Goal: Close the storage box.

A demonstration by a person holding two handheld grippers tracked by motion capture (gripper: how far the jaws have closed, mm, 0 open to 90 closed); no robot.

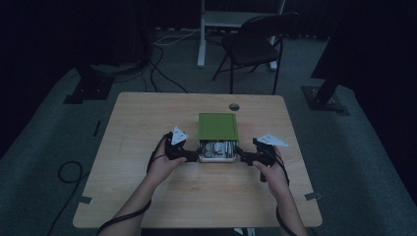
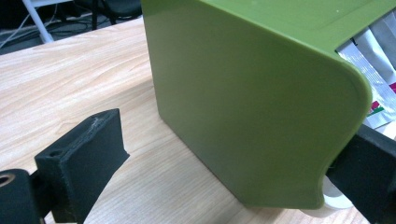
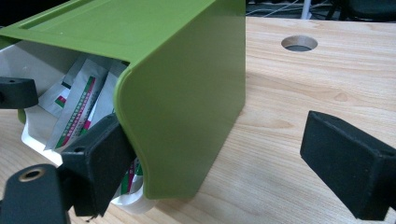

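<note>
The wooden table (image 1: pixel 147 182) carries a green drawer case (image 1: pixel 218 126) at its centre, just short of the round cable hole (image 1: pixel 234 106). A white drawer (image 1: pixel 216 158) is slid partway out of the case toward you, with printed sachets (image 3: pixel 77 109) lying inside. Your left gripper (image 1: pixel 193 156) sits at the drawer's left front corner, jaws spread wide, one pad against that corner. Your right gripper (image 1: pixel 242 157) mirrors it at the right front corner, jaws likewise apart and clamping nothing.
</note>
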